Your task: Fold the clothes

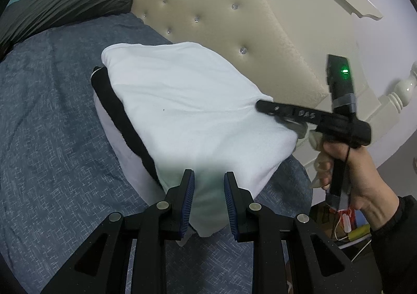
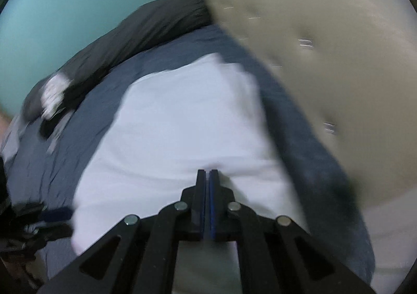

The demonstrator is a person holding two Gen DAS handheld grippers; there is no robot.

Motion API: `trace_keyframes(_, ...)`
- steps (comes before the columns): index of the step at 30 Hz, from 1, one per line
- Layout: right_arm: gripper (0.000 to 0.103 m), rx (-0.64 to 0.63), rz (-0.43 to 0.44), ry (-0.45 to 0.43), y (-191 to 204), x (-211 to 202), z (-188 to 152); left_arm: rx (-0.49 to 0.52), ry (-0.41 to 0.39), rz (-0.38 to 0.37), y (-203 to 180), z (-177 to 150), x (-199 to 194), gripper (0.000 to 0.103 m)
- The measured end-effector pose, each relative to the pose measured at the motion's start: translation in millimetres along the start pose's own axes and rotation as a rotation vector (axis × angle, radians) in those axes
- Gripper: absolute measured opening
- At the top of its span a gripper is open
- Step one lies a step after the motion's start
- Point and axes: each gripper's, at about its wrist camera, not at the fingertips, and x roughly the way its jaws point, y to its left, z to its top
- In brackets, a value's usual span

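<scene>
Left hand-held gripper point(image 1: 209, 176) released over folded white garment point(image 1: 192, 101) on bed point(image 1: 52, 116). Right hand-held gripper point(image 2: 207, 172) clenched, likely pinching the garment edge; view blurred.

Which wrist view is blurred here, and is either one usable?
Left wrist view: sharp, with even light, fisheye bending at the edges; folded white garment, headboard studs and right gripper all crisp. Right wrist view: heavy motion blur, headboard studs streaked, garment edges smeared; only the gripper's own shut fingers stay fairly sharp.
</scene>
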Motion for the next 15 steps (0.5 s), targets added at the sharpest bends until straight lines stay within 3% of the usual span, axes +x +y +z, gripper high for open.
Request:
trace_keyframes(2,0.003,0.022,-0.008,-0.027,-4.4,-10.3,-0.8,0.001,0.001,0.001,0.3,-0.9,-0.4,0.024)
trace_keyframes(6,0.003,-0.117,0.050,0.006,32.3,-18.5,-11.4,0.005,0.004,0.003,0.0,-3.2,-1.7,0.024)
trace_keyframes(10,0.003,-0.103,-0.017,0.015,23.4,-16.0,-19.8,0.014,0.007,0.006,-1.9,-4.9,-2.7,0.024)
trace_keyframes(15,0.001,-0.031,-0.037,-0.053,0.4,-35.9,-29.4,0.009,0.003,0.009,-1.3,-7.5,-3.3,0.024)
